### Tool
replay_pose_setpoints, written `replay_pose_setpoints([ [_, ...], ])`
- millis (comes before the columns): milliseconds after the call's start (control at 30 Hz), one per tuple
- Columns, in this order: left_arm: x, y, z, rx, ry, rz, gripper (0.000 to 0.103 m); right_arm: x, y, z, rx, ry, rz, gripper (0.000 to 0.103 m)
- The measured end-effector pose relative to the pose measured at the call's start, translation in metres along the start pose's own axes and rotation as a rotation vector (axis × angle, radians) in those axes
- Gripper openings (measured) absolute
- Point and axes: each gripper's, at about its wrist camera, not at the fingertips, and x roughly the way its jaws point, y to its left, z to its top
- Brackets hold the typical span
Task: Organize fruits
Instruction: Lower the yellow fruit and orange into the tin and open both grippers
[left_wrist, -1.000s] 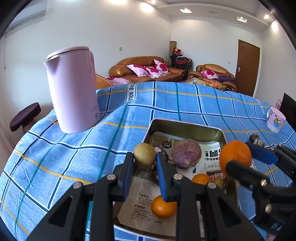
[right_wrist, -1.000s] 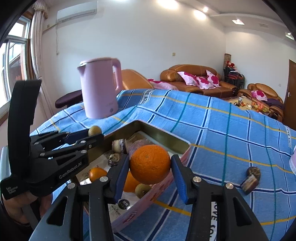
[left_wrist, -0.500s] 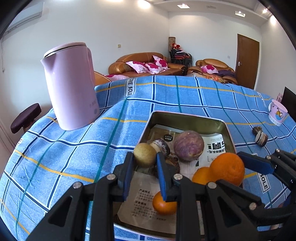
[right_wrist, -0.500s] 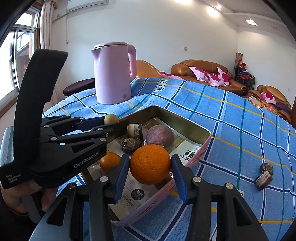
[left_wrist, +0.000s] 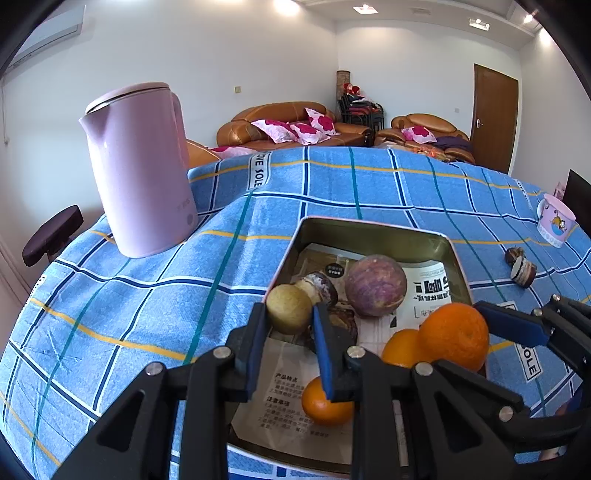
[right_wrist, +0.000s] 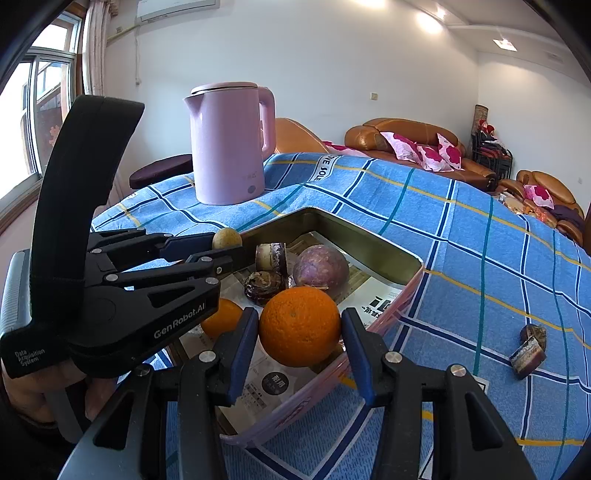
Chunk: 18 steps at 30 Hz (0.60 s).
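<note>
My left gripper (left_wrist: 290, 325) is shut on a small brownish-yellow fruit (left_wrist: 289, 309) above the near left part of the metal tin (left_wrist: 369, 226); this fruit also shows in the right wrist view (right_wrist: 226, 238). My right gripper (right_wrist: 300, 336) holds a large orange (right_wrist: 299, 326) low over the tin's near right side, with a small gap at its right finger; the orange also shows in the left wrist view (left_wrist: 453, 336). The tin (right_wrist: 373, 242) holds a purple passion fruit (left_wrist: 376, 285), two small oranges (left_wrist: 327, 404) and dark halved fruit pieces (right_wrist: 264, 282) on printed paper.
A pink kettle (left_wrist: 138, 170) stands on the blue checked tablecloth (left_wrist: 129, 306) left of the tin. Two dark fruit pieces (left_wrist: 521, 263) lie on the cloth right of the tin, and a cartoon mug (left_wrist: 556, 220) stands beyond them. Sofas are behind the table.
Both grippers have come lower and closer to the tin. The right gripper has carried the orange down into the tin's near right side. The left gripper still holds its fruit.
</note>
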Motion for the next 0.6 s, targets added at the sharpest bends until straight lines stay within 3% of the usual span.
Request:
replay_pose_setpoints([
  [333, -0.005, 0.005, -0.002, -0.009, -0.009, -0.004, 0.031, -0.001, 0.000, -0.002, -0.001, 0.002, 0.022, 0.049],
  [400, -0.008, 0.005, -0.002, -0.013, -0.011, -0.009, 0.038, -0.001, 0.002, -0.002, -0.008, 0.006, 0.033, 0.049],
  [467, -0.011, 0.004, -0.002, -0.012, -0.025, -0.007, 0.054, -0.001, 0.004, -0.003, -0.011, 0.007, 0.033, 0.049],
  [600, -0.018, 0.000, -0.002, 0.004, -0.046, -0.007, 0.065, -0.001, 0.006, -0.004, -0.016, 0.006, 0.046, 0.049],
])
